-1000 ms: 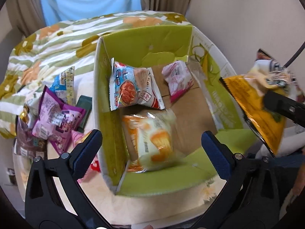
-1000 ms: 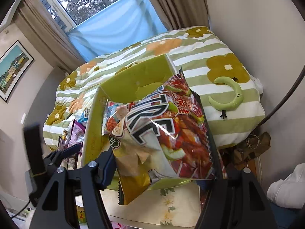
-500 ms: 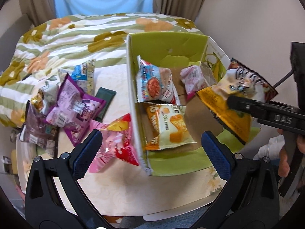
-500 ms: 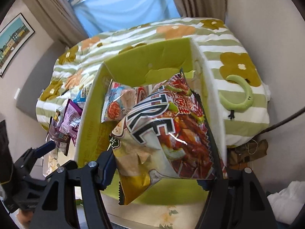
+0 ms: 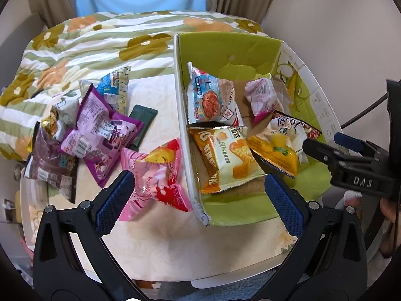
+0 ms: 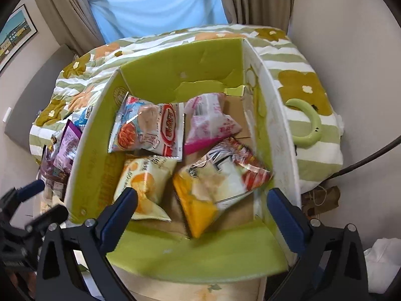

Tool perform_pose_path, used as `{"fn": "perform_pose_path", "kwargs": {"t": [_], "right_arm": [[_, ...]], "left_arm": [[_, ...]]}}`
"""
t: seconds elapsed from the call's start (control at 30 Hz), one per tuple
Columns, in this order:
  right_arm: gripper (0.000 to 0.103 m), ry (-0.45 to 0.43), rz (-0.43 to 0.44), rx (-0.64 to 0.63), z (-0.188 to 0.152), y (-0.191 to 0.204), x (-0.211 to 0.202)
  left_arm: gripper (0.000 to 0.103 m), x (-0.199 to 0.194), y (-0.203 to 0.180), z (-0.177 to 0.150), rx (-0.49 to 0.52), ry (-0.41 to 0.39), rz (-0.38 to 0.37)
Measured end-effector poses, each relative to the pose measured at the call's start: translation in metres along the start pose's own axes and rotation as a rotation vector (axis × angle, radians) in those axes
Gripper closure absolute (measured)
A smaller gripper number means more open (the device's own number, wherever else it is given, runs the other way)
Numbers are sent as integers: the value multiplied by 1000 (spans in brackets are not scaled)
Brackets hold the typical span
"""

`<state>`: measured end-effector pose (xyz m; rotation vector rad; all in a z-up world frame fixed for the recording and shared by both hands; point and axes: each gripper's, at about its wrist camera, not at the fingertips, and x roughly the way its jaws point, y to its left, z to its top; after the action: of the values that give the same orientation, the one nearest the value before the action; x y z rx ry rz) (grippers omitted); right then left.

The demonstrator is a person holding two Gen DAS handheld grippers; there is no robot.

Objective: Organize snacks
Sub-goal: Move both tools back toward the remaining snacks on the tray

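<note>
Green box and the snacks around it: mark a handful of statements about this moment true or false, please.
1. The green box holds four packets. True.
2. The right claw grips the chip bag. False: its jaws are opening and the bag lies free in the box.
3. The pink packet lies on the table outside the box. True.
4. The left claw holds a purple packet. False: it is open and empty.

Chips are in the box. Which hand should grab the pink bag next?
Left. Its gripper is open right beside the pink bag on the table; the right gripper, jaws opening, is over the box.
</note>
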<state>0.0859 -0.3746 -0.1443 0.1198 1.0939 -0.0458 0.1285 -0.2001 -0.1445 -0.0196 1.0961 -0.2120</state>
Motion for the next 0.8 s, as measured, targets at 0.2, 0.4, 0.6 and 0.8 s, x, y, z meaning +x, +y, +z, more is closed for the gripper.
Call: {"fn": "perform_pose_path", "kwargs": {"t": [0.2, 0.4, 0.6, 0.8], "right_arm": [[1, -50, 17, -4, -6, -4, -18], [1, -98, 9, -11, -6, -1, -34], [1, -121, 40, -74, -3, 23, -52], [0, -163, 155, -111, -6, 66, -71]], "left_arm": [[0, -7, -7, -5, 1, -18, -1], [0, -33, -6, -10, -22, -69, 23], [0, -72, 27, -34, -108, -125, 86], [0, -101, 77, -57, -202, -164, 130]]}}
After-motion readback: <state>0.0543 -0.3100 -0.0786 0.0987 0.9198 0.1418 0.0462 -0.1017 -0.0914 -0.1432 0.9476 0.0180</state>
